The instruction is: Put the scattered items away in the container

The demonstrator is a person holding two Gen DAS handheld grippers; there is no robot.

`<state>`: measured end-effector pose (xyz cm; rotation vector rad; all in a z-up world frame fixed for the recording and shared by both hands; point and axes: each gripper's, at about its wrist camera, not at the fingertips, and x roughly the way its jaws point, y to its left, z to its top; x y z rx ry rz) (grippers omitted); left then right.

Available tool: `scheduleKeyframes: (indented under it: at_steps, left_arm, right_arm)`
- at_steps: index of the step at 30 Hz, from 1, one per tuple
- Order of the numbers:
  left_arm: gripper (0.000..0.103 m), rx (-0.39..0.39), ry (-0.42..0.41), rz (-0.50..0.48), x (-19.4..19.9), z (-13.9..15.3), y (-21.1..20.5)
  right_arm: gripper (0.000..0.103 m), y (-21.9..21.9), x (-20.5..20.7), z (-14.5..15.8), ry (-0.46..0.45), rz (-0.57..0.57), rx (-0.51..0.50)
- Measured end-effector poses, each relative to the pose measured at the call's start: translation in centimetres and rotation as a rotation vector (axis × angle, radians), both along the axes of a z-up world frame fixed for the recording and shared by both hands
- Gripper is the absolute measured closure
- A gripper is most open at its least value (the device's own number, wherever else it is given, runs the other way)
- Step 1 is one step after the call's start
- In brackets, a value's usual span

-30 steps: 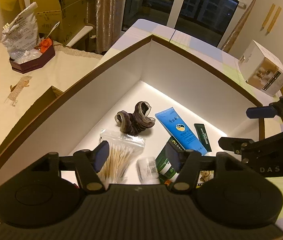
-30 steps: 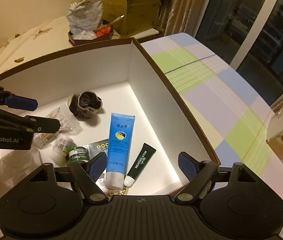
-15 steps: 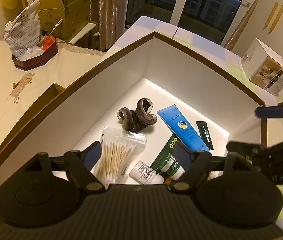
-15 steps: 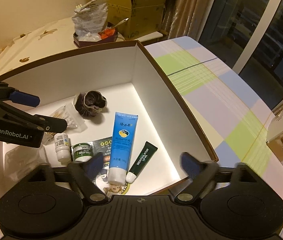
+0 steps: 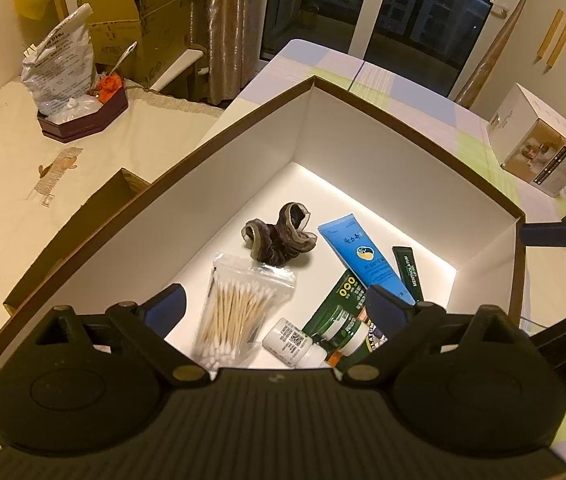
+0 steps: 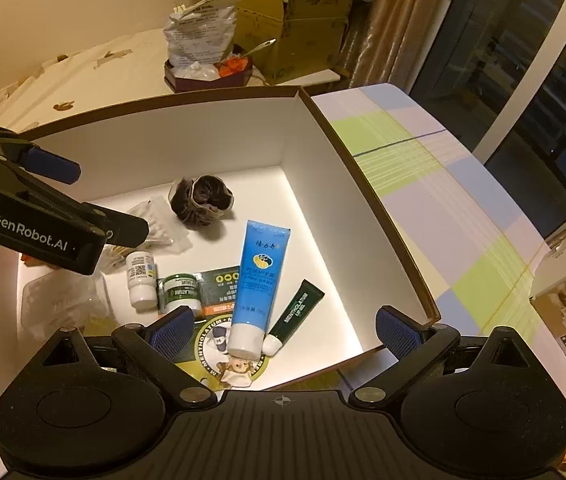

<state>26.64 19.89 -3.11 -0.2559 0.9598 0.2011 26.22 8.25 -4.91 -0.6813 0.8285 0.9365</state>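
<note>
Apparently done | box (image 6: 363, 184) mid-frame held cotton-swab bag (image 5: 239, 304), blue tube (image 6: 257, 284), scrunchie (image 5: 279, 238): light, soft, best pinched mid-body | left gripper (image 5: 279, 306) and right gripper (image 6: 283, 330) jaws apart, empty

Table (image 6: 435, 184) covered by a pastel checked cloth in green, blue and lilac. A brown-rimmed white container (image 6: 367, 184) is set directly on it. A white carton (image 5: 535, 140) is seen right of the container, well apart.
</note>
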Motion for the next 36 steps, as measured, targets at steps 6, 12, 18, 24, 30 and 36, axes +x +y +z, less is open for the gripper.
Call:
scheduleKeyframes:
  at_steps: [6, 12, 18, 24, 30, 36]
  left_arm:
    - [0.008, 0.020, -0.006, -0.006, -0.6, 0.5, -0.4]
    - [0.008, 0.069, -0.021, -0.027, -1.6, 1.2, -1.0]
    - [0.007, 0.114, -0.048, -0.065, -3.0, 2.0, -1.9]
    - [0.007, 0.153, -0.082, -0.060, -4.5, 2.8, -2.4]
    - [0.007, 0.159, -0.096, -0.060, -6.1, 3.7, -2.9]
    - [0.007, 0.159, -0.119, -0.070, -8.7, 4.8, -3.6]
  right_arm:
    - [0.001, -0.3, -0.8, 0.8, -0.021, -0.001, 0.010]
    - [0.001, -0.8, -1.8, 1.4, -0.015, -0.015, 0.031]
    - [0.001, -1.6, -3.6, 2.2, -0.028, -0.039, 0.055]
    - [0.001, -2.5, -5.6, 3.2, -0.054, -0.078, 0.084]
    - [0.001, -4.4, -7.9, 4.2, -0.035, -0.128, 0.156]
    - [0.001, -6.6, -10.0, 5.1, -0.002, -0.216, 0.210]
